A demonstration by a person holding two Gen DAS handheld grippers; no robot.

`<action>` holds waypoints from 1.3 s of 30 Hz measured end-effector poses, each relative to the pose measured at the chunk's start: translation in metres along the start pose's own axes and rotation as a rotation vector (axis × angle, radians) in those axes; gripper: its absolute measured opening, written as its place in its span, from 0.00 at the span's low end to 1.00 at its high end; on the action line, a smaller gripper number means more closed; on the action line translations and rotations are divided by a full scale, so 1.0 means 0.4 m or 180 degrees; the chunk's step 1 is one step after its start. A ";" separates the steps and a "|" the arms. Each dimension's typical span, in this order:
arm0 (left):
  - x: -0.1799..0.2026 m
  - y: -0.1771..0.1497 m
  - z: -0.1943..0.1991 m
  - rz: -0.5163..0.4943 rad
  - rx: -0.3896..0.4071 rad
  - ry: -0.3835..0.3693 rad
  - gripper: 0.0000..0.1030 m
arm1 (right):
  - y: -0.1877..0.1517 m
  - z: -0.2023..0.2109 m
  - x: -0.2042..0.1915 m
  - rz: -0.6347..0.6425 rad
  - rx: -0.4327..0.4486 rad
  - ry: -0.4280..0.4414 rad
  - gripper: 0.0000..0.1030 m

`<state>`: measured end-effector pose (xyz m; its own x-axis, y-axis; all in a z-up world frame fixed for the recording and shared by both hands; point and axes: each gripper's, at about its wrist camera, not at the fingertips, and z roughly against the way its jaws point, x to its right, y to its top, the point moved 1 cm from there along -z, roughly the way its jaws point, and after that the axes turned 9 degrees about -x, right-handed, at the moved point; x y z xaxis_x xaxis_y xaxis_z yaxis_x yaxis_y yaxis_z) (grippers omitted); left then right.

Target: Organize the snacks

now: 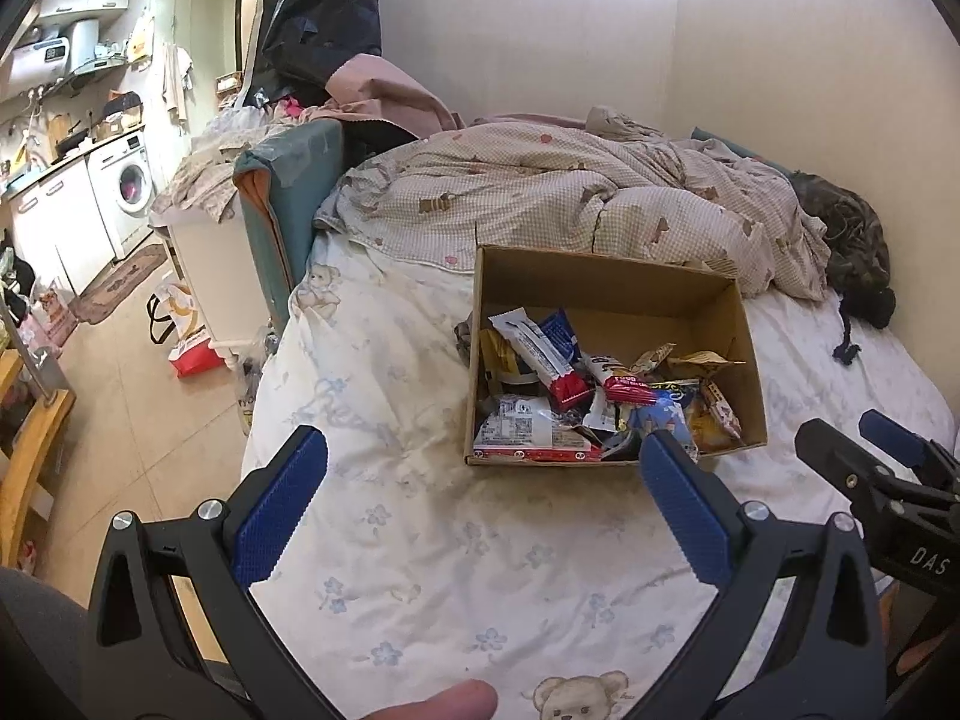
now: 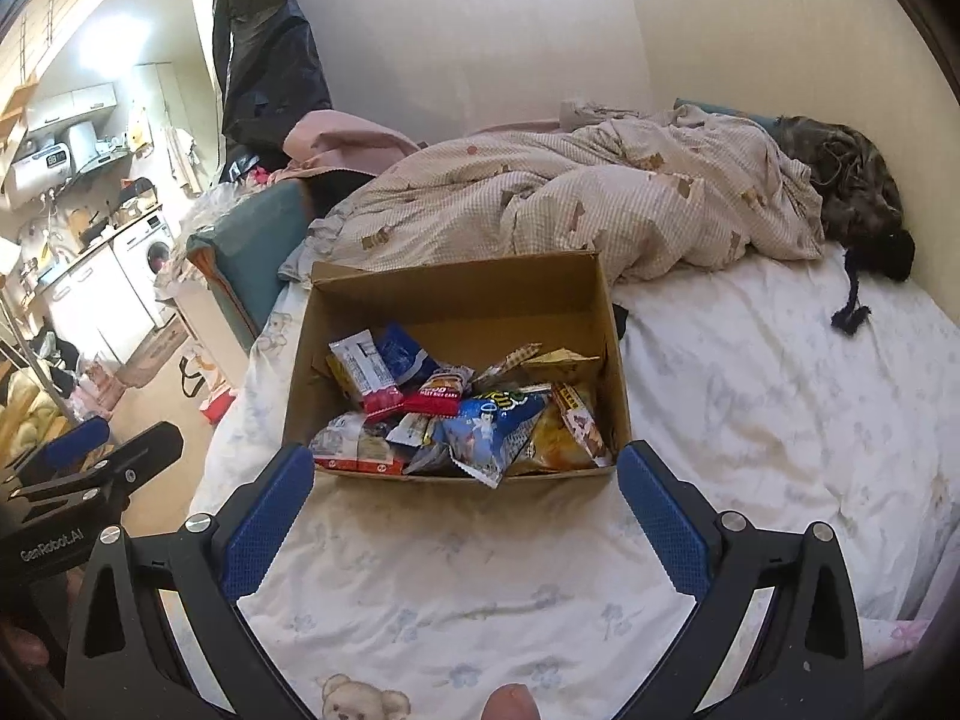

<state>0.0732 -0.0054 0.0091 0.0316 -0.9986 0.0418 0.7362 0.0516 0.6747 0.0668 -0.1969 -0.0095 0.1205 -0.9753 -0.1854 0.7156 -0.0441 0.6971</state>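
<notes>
My left gripper (image 1: 483, 480) and right gripper (image 2: 465, 489) hang spread and empty over bare sheet (image 2: 456, 588). The box (image 2: 456, 294) lies just beyond both, snacks (image 2: 480, 420) heaped inside against its near wall; right of it, sheet lies clear.

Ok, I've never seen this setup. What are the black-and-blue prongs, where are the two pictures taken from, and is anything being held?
The prongs are hand-held grippers, one per hand, each carrying a camera looking along its fingers. One picture is from the left gripper, the other from the right gripper. Both are open and hold nothing, hovering over a bed sheet. On the bed stands an open cardboard box full of snack packets, with a crumpled duvet behind it. The box sits roughly straight ahead of the right gripper.
</notes>
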 end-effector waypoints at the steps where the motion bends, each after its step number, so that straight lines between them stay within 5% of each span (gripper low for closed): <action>1: 0.000 -0.001 0.001 -0.0009 0.0004 0.0004 1.00 | 0.000 -0.002 0.000 0.0011 -0.0009 -0.0006 1.00; 39: -0.005 0.000 0.003 -0.0006 -0.0055 -0.0051 1.00 | 0.003 0.004 0.015 -0.0057 0.0026 -0.0035 1.00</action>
<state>0.0723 -0.0033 0.0099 0.0196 -0.9984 0.0525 0.7479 0.0495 0.6620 0.0674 -0.2032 -0.0088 0.1000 -0.9766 -0.1903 0.7120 -0.0634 0.6993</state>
